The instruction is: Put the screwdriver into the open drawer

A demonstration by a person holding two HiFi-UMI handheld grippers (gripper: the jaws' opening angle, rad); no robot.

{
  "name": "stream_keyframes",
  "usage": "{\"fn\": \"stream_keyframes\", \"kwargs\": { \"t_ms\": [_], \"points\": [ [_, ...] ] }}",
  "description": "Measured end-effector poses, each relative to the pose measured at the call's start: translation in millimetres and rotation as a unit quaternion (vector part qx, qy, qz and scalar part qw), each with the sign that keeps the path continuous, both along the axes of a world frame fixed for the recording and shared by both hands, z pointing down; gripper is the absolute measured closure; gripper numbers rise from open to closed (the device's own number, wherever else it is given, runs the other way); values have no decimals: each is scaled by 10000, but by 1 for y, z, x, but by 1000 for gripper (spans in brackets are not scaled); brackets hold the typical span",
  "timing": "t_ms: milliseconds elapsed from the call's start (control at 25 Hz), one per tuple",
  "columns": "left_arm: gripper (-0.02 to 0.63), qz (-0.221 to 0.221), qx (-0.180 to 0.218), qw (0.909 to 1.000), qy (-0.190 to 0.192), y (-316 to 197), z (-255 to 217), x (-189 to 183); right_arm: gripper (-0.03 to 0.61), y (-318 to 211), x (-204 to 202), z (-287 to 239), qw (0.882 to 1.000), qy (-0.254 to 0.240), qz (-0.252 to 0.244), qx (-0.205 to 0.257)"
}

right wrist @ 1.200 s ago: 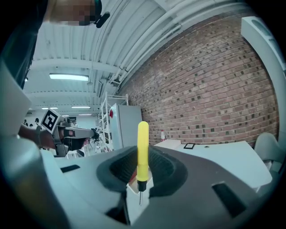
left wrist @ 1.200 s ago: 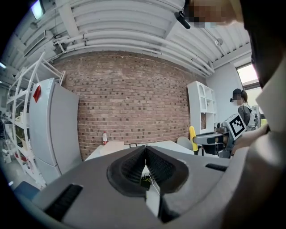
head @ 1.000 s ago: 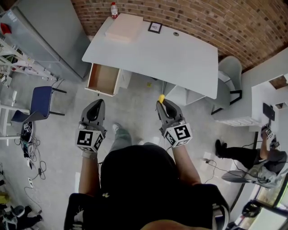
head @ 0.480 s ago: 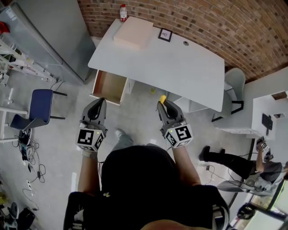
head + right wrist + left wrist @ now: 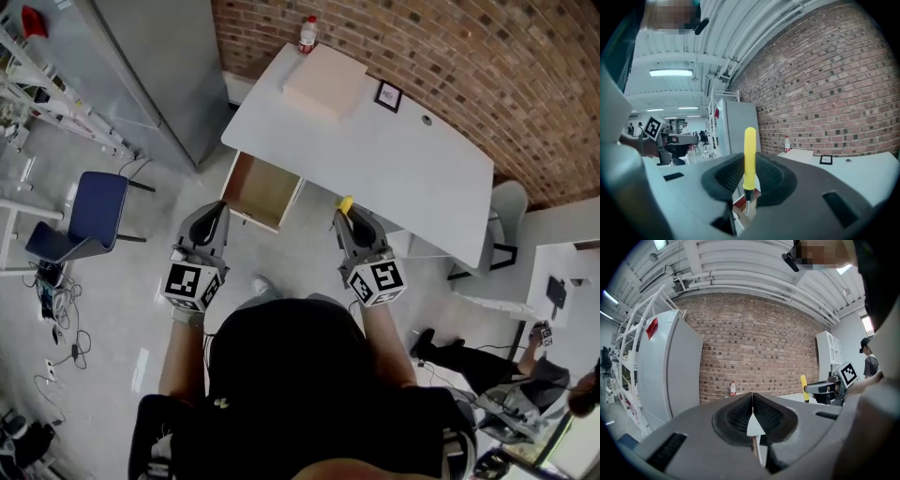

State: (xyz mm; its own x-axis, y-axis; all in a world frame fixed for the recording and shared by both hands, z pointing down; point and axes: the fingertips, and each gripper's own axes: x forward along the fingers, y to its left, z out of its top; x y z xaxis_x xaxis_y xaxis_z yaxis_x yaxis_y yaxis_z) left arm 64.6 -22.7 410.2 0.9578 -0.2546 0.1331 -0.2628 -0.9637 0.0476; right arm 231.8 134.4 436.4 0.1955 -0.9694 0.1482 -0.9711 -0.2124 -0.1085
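My right gripper (image 5: pixel 351 217) is shut on a yellow-handled screwdriver (image 5: pixel 749 157), whose handle stands upright above the jaws and whose tip (image 5: pixel 345 203) shows yellow in the head view, just before the white desk's (image 5: pixel 412 178) near edge. The open wooden drawer (image 5: pixel 262 192) hangs out under the desk's left end, its inside bare. My left gripper (image 5: pixel 213 219) is shut with nothing in it and sits just left of and below the drawer's front. In the left gripper view the jaws (image 5: pixel 752 413) meet edge to edge, and the screwdriver (image 5: pixel 803 387) shows at right.
On the desk lie a pale flat box (image 5: pixel 323 80), a small framed marker card (image 5: pixel 387 95) and a bottle (image 5: pixel 307 34) at the far corner. A grey cabinet (image 5: pixel 159 75) stands left, a blue chair (image 5: pixel 80 216) lower left, a grey chair (image 5: pixel 504 220) right. A brick wall runs behind.
The view has shifted so the desk and drawer lie further right and closer to both grippers. The right gripper keeps hold of the screwdriver; the left stays shut.
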Motion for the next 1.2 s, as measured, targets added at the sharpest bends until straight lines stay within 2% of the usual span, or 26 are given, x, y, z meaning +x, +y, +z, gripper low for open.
{"fn": "stream_keyframes", "kwargs": {
  "t_ms": [320, 560, 720, 880, 1080, 1200],
  "points": [
    [609, -615, -104, 9981, -1, -58, 5, -48, 502, -84, -29, 5, 9977, -35, -662, -104],
    [609, -1270, -193, 9917, -46, -81, 14, -83, 502, -134, -44, 10, 9914, -100, -1291, -178],
    [609, -1869, -379, 9816, 0, -95, 15, -99, 502, -166, -51, 15, 9829, -112, -1821, -264],
    [609, -2278, -378, 9730, -51, -101, 17, -105, 502, -197, -50, 22, 9730, -128, -2274, -388],
    [609, -2981, -455, 9534, -101, -103, 23, -121, 502, -233, -56, 40, 9518, -142, -2997, -641],
    [609, -3254, -494, 9441, -187, -103, 27, -124, 502, -248, -55, 54, 9430, -169, -3232, -772]
  ]
}}
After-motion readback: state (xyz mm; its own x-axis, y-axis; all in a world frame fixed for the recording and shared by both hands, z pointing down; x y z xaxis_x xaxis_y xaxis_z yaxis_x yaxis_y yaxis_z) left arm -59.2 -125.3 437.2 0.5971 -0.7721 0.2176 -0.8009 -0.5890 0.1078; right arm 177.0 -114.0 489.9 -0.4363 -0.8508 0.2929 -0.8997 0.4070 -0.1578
